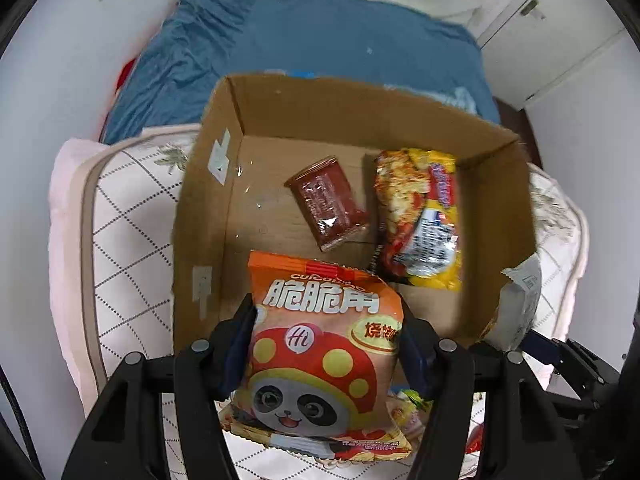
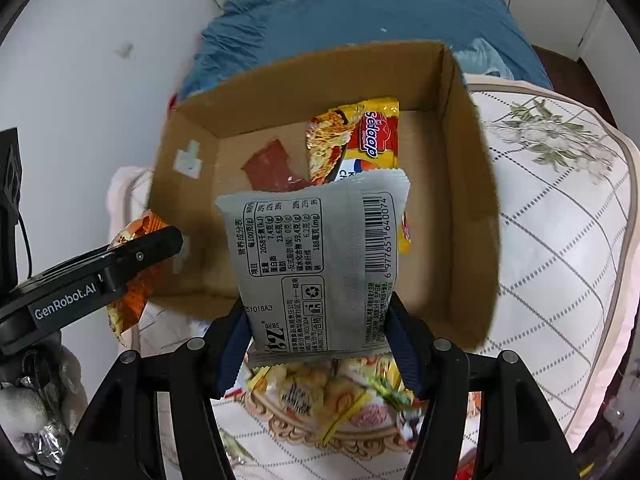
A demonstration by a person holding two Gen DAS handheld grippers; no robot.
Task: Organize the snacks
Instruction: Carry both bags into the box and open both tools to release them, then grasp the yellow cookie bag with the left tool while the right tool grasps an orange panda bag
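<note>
While both grippers point steeply down over the near edge of the cardboard box [image 1: 208, 184], each has a snack packet pinched between its pads. On the left, the left gripper [image 1: 328, 344] is closed partway on an orange packet [image 1: 320, 360] printed with a panda in a red spotted cap; the packet stands upright between the blue pads, its top edge over the box floor. Inside the box, a dark red packet [image 1: 326, 204] lies flat near the middle, and just to its right a yellow noodle packet [image 1: 420, 216] lies lengthwise (its printed face shows in the right wrist view, its back label in the left one). Further right, the right gripper [image 2: 320, 340] is likewise closed partway on a grey packet [image 2: 316, 264], turned so the barcode and nutrition table face the camera; it hangs above the box's near wall. Below both grippers, more snack packets [image 2: 340, 396] lie on the quilted bedcover [image 2: 560, 240] on which the box sits, with a blue sheet [image 1: 320, 36] behind it.
</note>
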